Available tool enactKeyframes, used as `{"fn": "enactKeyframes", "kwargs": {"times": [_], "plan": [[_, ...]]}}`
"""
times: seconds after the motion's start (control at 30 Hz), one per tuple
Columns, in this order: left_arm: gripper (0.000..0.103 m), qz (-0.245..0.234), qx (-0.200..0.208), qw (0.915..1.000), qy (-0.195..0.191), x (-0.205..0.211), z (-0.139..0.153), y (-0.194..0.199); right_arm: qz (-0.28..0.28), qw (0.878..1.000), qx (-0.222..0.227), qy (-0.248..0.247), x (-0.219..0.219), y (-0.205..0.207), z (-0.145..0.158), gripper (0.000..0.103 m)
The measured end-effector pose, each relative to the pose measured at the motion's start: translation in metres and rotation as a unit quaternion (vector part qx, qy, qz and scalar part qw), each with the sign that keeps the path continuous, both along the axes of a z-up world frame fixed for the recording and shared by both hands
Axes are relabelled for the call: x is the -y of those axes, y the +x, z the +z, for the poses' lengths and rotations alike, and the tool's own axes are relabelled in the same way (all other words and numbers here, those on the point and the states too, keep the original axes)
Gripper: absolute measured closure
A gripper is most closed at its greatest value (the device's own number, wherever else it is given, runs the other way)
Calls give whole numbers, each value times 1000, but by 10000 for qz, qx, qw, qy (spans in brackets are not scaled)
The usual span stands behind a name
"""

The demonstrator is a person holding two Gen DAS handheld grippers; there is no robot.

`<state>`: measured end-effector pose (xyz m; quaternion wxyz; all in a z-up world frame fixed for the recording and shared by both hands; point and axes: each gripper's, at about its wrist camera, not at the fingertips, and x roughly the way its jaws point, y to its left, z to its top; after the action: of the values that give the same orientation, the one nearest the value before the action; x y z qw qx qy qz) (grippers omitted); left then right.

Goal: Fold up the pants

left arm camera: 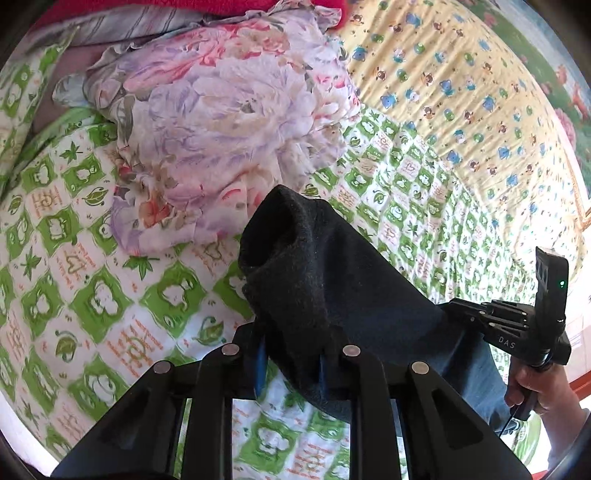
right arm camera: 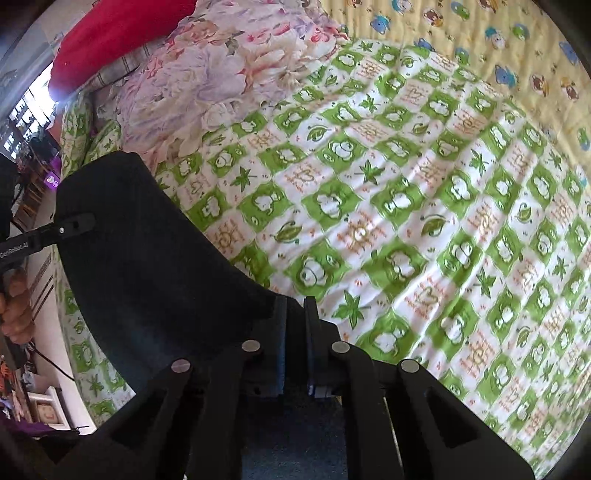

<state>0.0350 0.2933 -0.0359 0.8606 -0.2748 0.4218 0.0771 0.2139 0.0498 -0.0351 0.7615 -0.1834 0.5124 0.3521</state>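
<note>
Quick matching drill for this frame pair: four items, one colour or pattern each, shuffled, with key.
Items:
1. pants
2. bedsheet
3. crumpled quilt
4. pillow

Looks:
A. plain red
B. green and white checks with leaves
C. pale floral print, pink and lilac
D. black

Pairs: 1-D, 2-B, 3-C, 4-A

The pants hang between the left tool and the right tool, each shut on the fabric.

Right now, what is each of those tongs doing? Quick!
Left tongs: shut on the pants.
Right tongs: shut on the pants too.
</note>
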Motion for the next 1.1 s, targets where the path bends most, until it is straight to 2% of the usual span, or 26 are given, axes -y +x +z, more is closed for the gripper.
{"fn": "enactKeyframes", "kwargs": {"times": [0.13,0.2,0.23,0.27,0.37,0.47,0.63,0.83,1.0,1.1], "plan": [[80,-111,-276,9995,113,-5,-26,14,-107,9997,-34,-204,-5,5,-22,94],[72,-64,-438,9990,105,-9,-35,17,-241,9993,-10,-281,-6,7,-32,90],[67,-24,-482,9988,61,-11,-36,16,-337,9990,-11,-307,-5,8,-33,82],[63,27,-494,9988,12,-13,-35,15,-455,9986,-7,-262,-3,9,-31,78],[57,200,-455,9987,67,-19,-24,5,-751,9972,30,44,10,8,-13,78],[56,268,-387,9988,113,-20,-11,-3,-991,9944,58,363,30,0,9,78],[51,156,-196,9990,359,-9,17,-7,-1423,9880,-82,600,69,-20,22,77],[49,-381,10,9983,448,26,41,9,-1976,9773,-240,727,118,-52,25,77],[47,-966,40,9945,405,69,45,27,-2435,9665,-283,762,154,-71,28,77],[46,-1299,56,9910,322,96,46,36,-2752,9572,-354,828,178,-84,27,70]]}}
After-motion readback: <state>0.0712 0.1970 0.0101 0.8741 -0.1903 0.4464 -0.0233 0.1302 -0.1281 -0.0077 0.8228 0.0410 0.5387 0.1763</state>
